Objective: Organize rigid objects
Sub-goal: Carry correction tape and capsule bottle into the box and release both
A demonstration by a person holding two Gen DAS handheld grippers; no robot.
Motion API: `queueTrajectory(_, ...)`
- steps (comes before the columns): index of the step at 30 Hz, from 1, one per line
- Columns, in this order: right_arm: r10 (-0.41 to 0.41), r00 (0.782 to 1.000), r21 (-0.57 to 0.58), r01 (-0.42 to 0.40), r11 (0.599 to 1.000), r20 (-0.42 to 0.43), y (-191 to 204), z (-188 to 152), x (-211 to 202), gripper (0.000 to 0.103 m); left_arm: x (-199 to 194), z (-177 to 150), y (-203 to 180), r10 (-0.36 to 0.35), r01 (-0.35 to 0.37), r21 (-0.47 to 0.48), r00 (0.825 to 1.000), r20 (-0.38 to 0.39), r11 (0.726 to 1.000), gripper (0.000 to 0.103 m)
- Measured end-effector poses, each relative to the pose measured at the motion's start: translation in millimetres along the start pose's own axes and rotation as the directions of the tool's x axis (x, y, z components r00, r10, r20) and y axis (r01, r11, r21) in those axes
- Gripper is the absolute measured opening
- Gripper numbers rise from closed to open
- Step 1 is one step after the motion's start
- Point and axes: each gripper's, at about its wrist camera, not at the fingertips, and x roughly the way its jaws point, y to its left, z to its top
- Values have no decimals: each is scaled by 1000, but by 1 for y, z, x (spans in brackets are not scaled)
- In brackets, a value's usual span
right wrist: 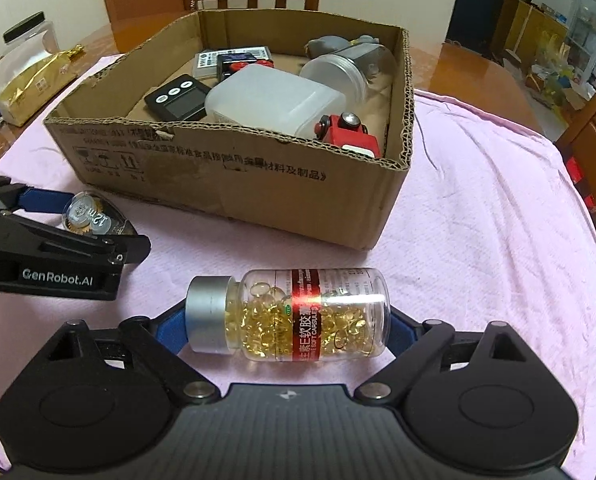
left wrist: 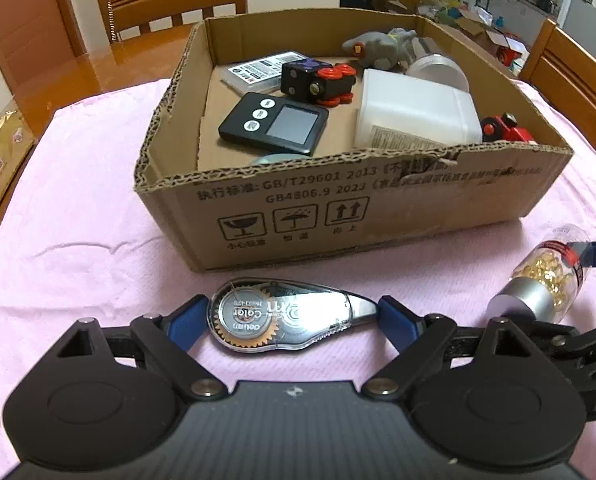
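A clear correction tape dispenser (left wrist: pixel 285 316) lies crosswise on the pink cloth, and my left gripper (left wrist: pixel 293 324) is shut on its two ends. It also shows in the right wrist view (right wrist: pixel 93 220). A clear bottle of golden capsules (right wrist: pixel 293 314) with a silver cap lies crosswise in my right gripper (right wrist: pixel 289 328), which is shut on its cap end and base. The bottle also shows in the left wrist view (left wrist: pixel 546 276). An open cardboard box (left wrist: pixel 378 208) stands just beyond both grippers, also seen in the right wrist view (right wrist: pixel 257 184).
The box holds a black timer (left wrist: pixel 273 124), a white plastic container (left wrist: pixel 414 112), a black and red toy (left wrist: pixel 318 82), a red toy car (right wrist: pixel 350 134), a grey plush (left wrist: pixel 382 48) and a clear jar (right wrist: pixel 346 68). A gold packet (right wrist: pixel 37 84) lies left. Wooden chairs surround the table.
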Motion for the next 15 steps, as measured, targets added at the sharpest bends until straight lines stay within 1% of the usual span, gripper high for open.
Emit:
queueTrajectory(4,37,999,-17,-37,999,-6,-3,3,-12,96,-15,3,3,-20,20,63,1000,2,998,89)
queueTrajectory(10,97,995,-41,-97,994,6,-13,13,-43,96,-52,16,9,-102,107,160,994,-41,981,89)
queueTrajectory(15,117,992,-82,-113,990,39,-15,24,-70,96,-85,38,15,-128,130,216,991,-25,968,89)
